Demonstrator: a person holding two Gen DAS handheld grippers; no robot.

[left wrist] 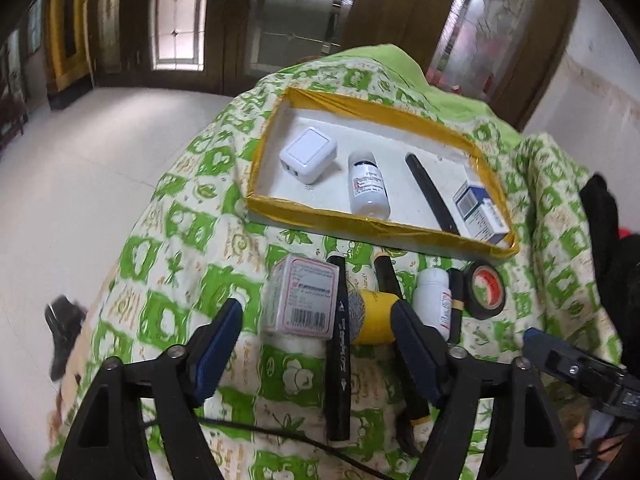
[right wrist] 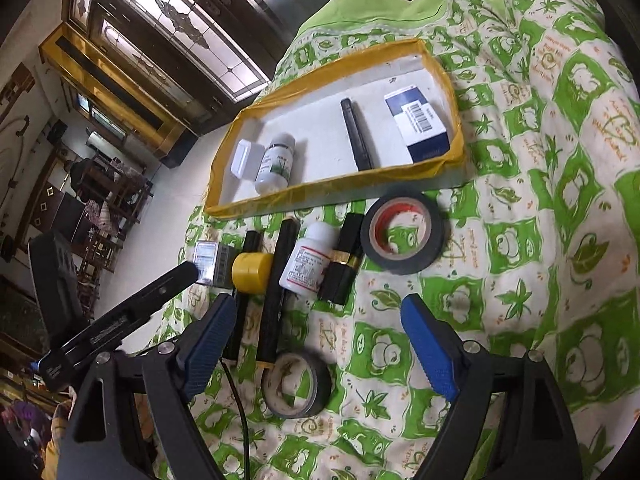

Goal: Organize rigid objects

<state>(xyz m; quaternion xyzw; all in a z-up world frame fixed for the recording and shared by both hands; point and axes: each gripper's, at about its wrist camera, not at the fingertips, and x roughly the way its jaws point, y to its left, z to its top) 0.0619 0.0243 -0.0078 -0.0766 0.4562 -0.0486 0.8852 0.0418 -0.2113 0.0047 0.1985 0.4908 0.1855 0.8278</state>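
A yellow-rimmed white tray [left wrist: 280,210] [right wrist: 320,190] lies on the green patterned cloth. It holds a white charger [left wrist: 307,154], a white bottle [left wrist: 368,184], a black pen [left wrist: 430,192] and a blue-white box [left wrist: 478,210]. In front of it lie a pink-labelled box [left wrist: 302,298], a black marker [left wrist: 338,344], a yellow spool [left wrist: 374,316], a small white bottle [left wrist: 434,296] and a black tape roll [left wrist: 484,288] [right wrist: 402,232]. My left gripper [left wrist: 318,344] is open above the marker and spool. My right gripper [right wrist: 318,340] is open and empty near a lipstick tube [right wrist: 344,260] and a second tape roll [right wrist: 296,384].
The cloth covers a raised, rounded surface that drops off at the left to a white tiled floor [left wrist: 80,184]. A black cable [right wrist: 240,412] runs along the near edge. Wooden doors with glass panes [left wrist: 288,8] stand behind.
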